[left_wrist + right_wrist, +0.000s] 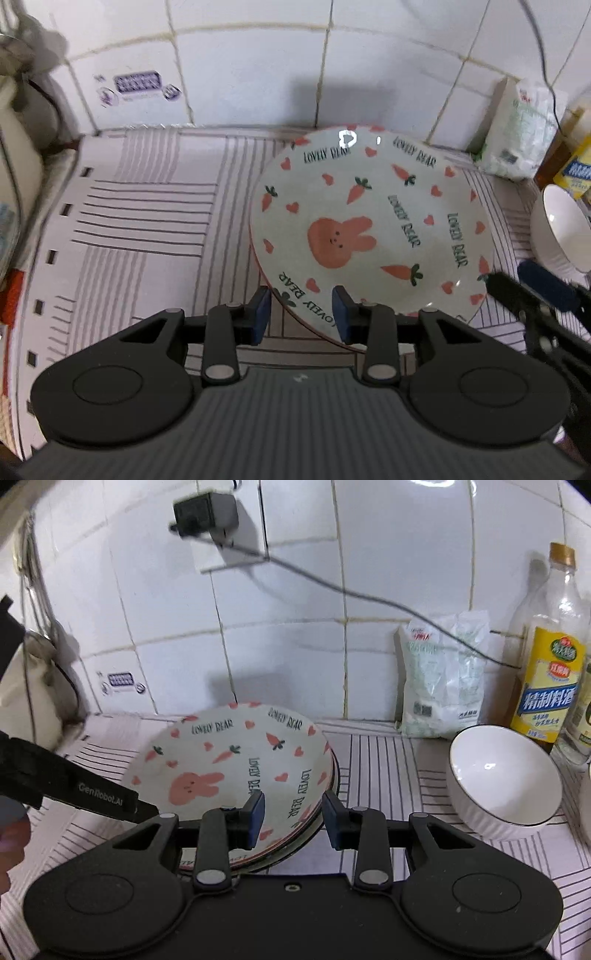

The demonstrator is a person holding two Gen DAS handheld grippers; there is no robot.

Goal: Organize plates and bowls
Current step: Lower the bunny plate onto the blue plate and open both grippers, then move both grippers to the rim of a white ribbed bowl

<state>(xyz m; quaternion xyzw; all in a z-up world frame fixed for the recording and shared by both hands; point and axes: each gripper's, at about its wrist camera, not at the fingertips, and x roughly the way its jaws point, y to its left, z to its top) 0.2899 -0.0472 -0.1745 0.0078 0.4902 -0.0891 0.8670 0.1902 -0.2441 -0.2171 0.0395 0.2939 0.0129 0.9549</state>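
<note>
Two grippers, one per hand. Left gripper [301, 314]: blue pads set apart, straddling the near rim of the top plate without visibly pressing it; a gap shows on either side. Right gripper [290, 819]: blue pads likewise apart, the left pad over the plate's inner face, the right pad just outside the rim; no pinch can be seen.

Plates: a stack [236, 760] on the striped cloth, near the tiled wall. Top plate [369, 225] is white with one pink rabbit, orange carrots, red hearts and repeated "LOVELY BEAR" lettering. At least two further rims show beneath it in the right wrist view; the exact count cannot be told.

Bowls: one white bowl [502, 779] with a dark rim line and ribbed outside, upright and empty, to the right of the stack and apart from it. The edge of a second white vessel shows at the far right border; what it is cannot be told.

Cloth: one, white with dark stripes [147, 221], covering the counter.

Against the wall, right side: one white bag [441, 679], one bottle with a yellow and blue label [550, 664].

Wall: one socket with a black plug [207, 515] and trailing cable.
</note>
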